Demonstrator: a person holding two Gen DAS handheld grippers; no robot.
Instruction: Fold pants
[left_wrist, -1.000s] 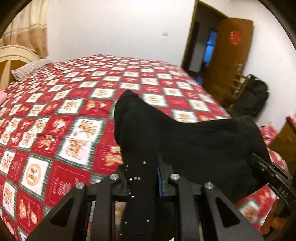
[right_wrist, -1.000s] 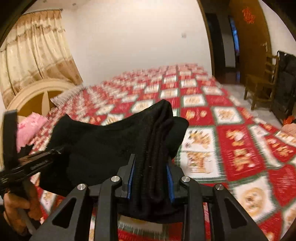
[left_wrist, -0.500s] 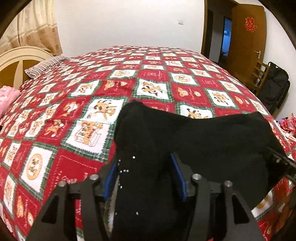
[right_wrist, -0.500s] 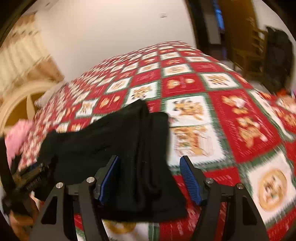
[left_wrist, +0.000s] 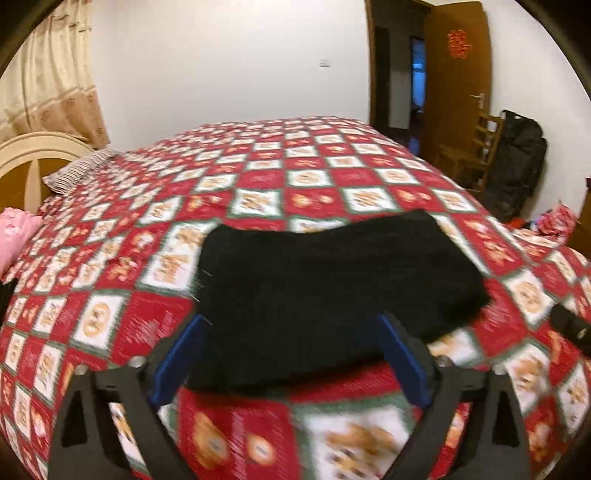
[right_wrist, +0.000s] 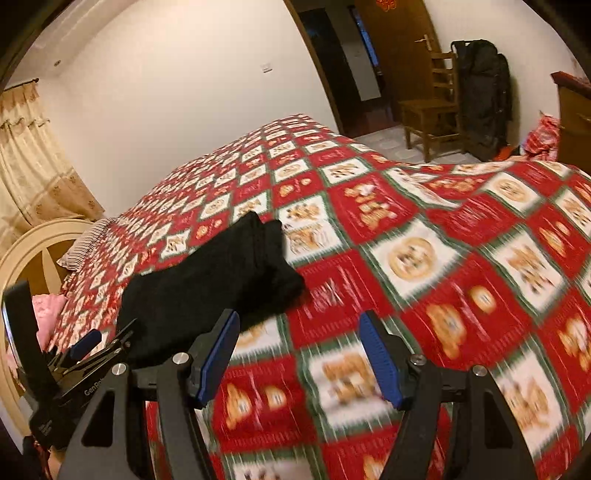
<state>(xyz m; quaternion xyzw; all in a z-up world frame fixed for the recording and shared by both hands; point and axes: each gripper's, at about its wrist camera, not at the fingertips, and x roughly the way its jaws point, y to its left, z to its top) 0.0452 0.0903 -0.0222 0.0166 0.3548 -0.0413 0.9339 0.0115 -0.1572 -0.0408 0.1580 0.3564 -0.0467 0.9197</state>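
Observation:
The black pants (left_wrist: 332, 291) lie folded in a compact rectangle on the red patterned bedspread (left_wrist: 258, 184). My left gripper (left_wrist: 291, 354) is open, its blue pads on either side of the near edge of the pants, not clamping them. In the right wrist view the pants (right_wrist: 210, 280) lie to the left, ahead of my right gripper (right_wrist: 299, 354), which is open and empty over the bedspread (right_wrist: 443, 240). The left gripper (right_wrist: 88, 350) shows at the lower left of that view, beside the pants.
A cream headboard (left_wrist: 33, 155) and striped pillow (left_wrist: 77, 173) are at the left. A pink cloth (left_wrist: 18, 229) lies by the headboard. A wooden chair (right_wrist: 432, 110) and black bag (right_wrist: 480, 88) stand by the open doorway (left_wrist: 395, 74) on the right.
Both grippers opened and let go of the pants, which now lie folded on the bed. Both grippers have drawn back from them, the right one also shifting right.

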